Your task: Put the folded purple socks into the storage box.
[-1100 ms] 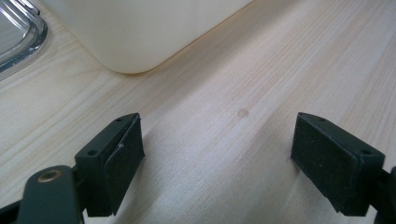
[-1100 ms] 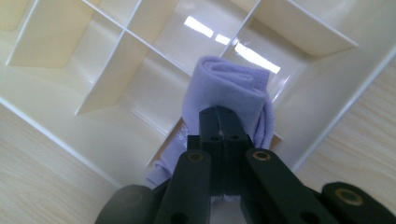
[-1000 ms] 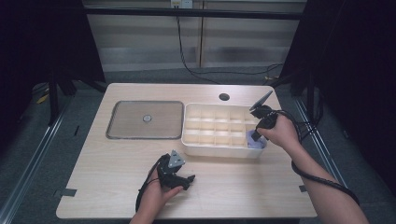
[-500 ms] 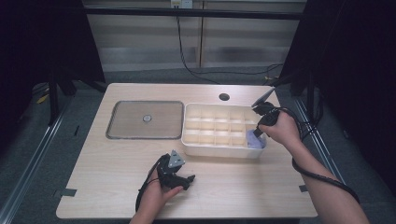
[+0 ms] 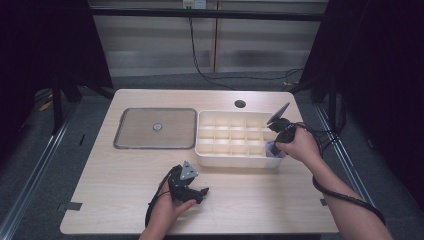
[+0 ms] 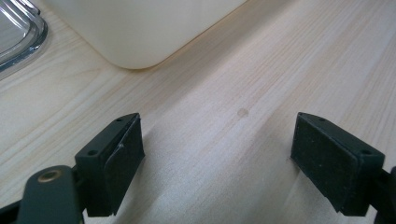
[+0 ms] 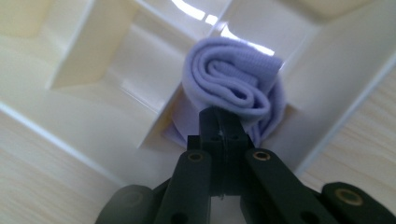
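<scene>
A rolled lilac cloth (image 7: 233,81) sits in the near right corner compartment of the white divided box (image 7: 93,107). My right gripper (image 7: 223,122) points down into that compartment, its jaws pressed together and pinching the edge of the roll. From above, the lilac cloth (image 5: 271,148) peeks out under the right hand, where the right gripper (image 5: 275,144) reaches over the white box (image 5: 235,160). My left gripper (image 5: 202,192) rests low on the table in front of the box. Its jaws stand wide apart in the left gripper view (image 6: 217,149), with bare wood between them.
A shallow grey tray (image 5: 131,142) with a small round knob lies left of the box; its clear rim (image 6: 21,35) and the box corner (image 6: 135,32) appear ahead of the left gripper. A round cable hole (image 5: 240,104) is behind the box. Cables trail from both grippers.
The right hand has shifted slightly right and down at the box's near right corner, taking the cloth with it. The left hand has stayed put.
</scene>
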`<act>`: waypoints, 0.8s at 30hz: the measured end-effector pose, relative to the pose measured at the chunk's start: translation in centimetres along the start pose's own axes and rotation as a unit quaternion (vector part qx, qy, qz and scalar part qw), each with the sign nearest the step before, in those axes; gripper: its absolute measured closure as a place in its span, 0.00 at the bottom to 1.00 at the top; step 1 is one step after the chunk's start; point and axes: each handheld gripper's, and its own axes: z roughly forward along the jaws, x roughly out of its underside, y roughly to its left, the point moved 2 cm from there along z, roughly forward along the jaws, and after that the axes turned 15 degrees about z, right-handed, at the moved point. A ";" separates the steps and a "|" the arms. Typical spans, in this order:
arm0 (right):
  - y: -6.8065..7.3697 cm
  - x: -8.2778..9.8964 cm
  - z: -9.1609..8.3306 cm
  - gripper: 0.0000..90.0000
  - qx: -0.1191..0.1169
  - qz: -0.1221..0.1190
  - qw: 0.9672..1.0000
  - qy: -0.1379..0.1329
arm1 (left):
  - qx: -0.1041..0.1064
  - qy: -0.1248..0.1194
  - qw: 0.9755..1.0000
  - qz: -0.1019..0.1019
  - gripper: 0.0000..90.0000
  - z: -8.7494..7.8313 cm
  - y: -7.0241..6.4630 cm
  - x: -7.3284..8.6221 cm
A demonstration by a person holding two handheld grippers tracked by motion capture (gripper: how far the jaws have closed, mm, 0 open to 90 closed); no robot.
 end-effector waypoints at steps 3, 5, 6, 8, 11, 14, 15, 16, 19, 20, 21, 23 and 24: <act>-0.5 0.5 1.5 1.00 -0.015 0.008 1.000 0.010 | 0.000 0.000 1.000 -0.001 0.18 0.0 0.0 0.0; -0.5 0.6 2.0 1.00 -0.023 0.009 1.000 0.007 | 0.000 0.000 1.000 -0.001 0.18 0.0 0.0 0.0; -0.4 0.6 2.0 1.00 -0.021 0.007 1.000 0.005 | 0.000 0.000 1.000 -0.001 0.18 0.0 0.0 0.0; -0.3 0.5 2.1 1.00 -0.018 0.007 1.000 0.008 | 0.000 0.000 1.000 -0.001 0.18 0.0 0.0 0.0; -0.2 0.4 2.2 1.00 -0.014 0.004 1.000 0.008 | 0.000 0.000 1.000 0.000 0.18 0.0 0.0 0.0; -0.3 0.4 2.2 1.00 -0.015 0.005 1.000 0.008 | 0.000 0.000 1.000 -0.001 0.18 0.0 0.0 0.0; -0.3 0.5 2.2 1.00 -0.017 0.005 1.000 0.010 | -0.001 0.001 1.000 0.002 0.18 0.0 0.0 0.0; -0.3 0.5 2.2 1.00 -0.018 0.006 1.000 0.010 | 0.000 0.000 1.000 0.001 0.18 0.0 0.0 0.0; -0.3 0.5 2.1 1.00 -0.019 0.007 1.000 0.012 | 0.000 0.000 1.000 -0.001 0.18 0.0 0.0 0.0; -0.3 0.5 2.1 1.00 -0.019 0.007 1.000 0.011 | 0.000 0.000 1.000 -0.001 0.18 0.0 0.0 0.0; -0.2 0.5 2.1 1.00 -0.018 0.004 1.000 0.012 | 0.000 0.000 1.000 -0.001 0.18 0.0 0.0 0.0; -0.2 0.5 2.1 1.00 -0.020 0.002 1.000 0.012 | 0.000 0.000 1.000 -0.001 0.18 0.0 0.0 0.0; -0.2 0.4 2.1 1.00 -0.024 0.005 1.000 0.011 | 0.000 0.000 1.000 -0.001 0.18 0.0 0.0 0.0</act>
